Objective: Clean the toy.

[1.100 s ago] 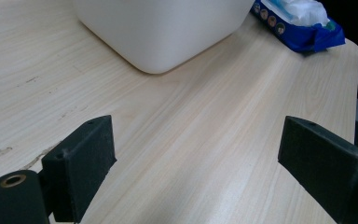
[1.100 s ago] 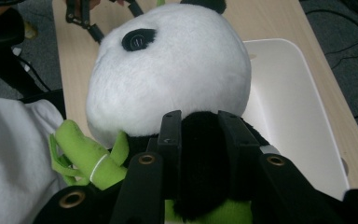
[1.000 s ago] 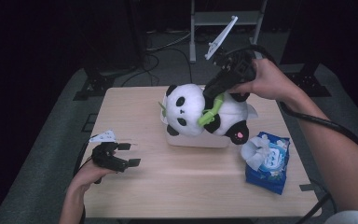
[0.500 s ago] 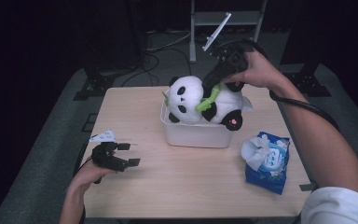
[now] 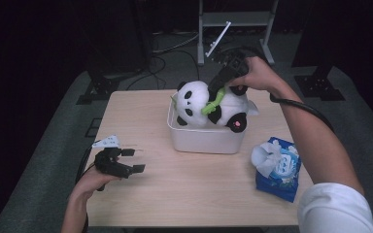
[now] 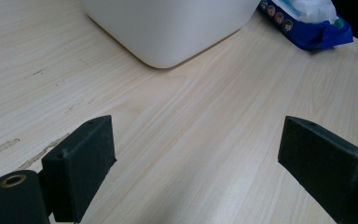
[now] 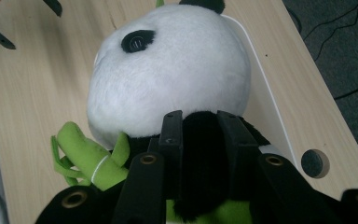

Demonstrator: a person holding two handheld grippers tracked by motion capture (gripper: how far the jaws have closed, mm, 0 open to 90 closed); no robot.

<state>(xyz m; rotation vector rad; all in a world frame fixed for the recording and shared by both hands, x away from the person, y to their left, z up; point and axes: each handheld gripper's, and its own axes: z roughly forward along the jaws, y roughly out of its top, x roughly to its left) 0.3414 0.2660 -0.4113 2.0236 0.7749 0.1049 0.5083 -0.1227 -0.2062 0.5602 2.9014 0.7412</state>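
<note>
Your right claw (image 5: 222,83) is clamped on the black fur at the back of the plush panda (image 5: 209,104), just behind its white head, as the right gripper view shows with both jaws pressed into the dark band by the green bamboo sprig (image 7: 86,156). The panda lies on its side across the top of the white plastic bin (image 5: 201,138), head toward your left and a black foot over the near right rim; it looks to rest on the bin rather than down inside it, though how deep it sits is hard to tell. So the carry is mostly done, by my reading: the toy is over its container and what is left is to settle it in, loosen the grip and draw the hand away. Your left claw (image 5: 126,161) lies on the bench (image 5: 194,194) at the near left, jaws spread wide with nothing between them, facing the bin's corner. The blue pack of wet wipes (image 5: 277,167) sits untouched to the right of the bin, apart from it.
</note>
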